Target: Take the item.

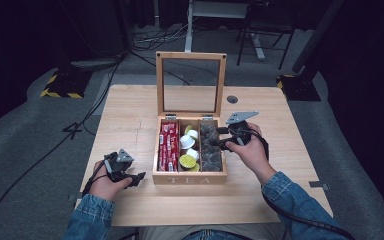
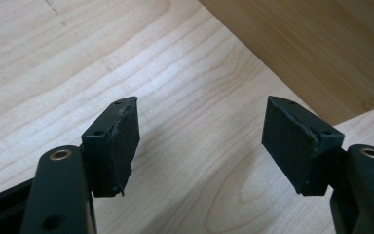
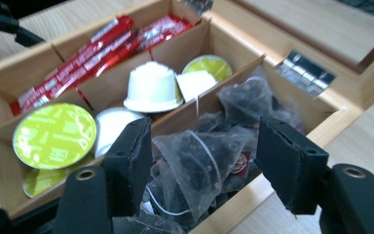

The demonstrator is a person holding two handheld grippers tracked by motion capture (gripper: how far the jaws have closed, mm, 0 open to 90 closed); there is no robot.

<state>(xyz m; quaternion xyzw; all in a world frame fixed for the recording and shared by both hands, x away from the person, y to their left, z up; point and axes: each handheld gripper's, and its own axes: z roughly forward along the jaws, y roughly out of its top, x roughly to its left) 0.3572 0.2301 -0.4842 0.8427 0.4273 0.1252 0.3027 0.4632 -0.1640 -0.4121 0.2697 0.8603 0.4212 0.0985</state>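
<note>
Several tea bags (image 3: 199,161) lie between the right claw's (image 3: 202,156) parted jaws.

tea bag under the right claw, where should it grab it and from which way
Grip the tea bag by its raised upper fold, coming straight down from above. The bags are soft mesh pouches piled in the right compartment of the tea box, and the divider and outer wall block any approach from the side. The right claw is open above them with its jaws on either side of that bag, probably wide enough.
</note>
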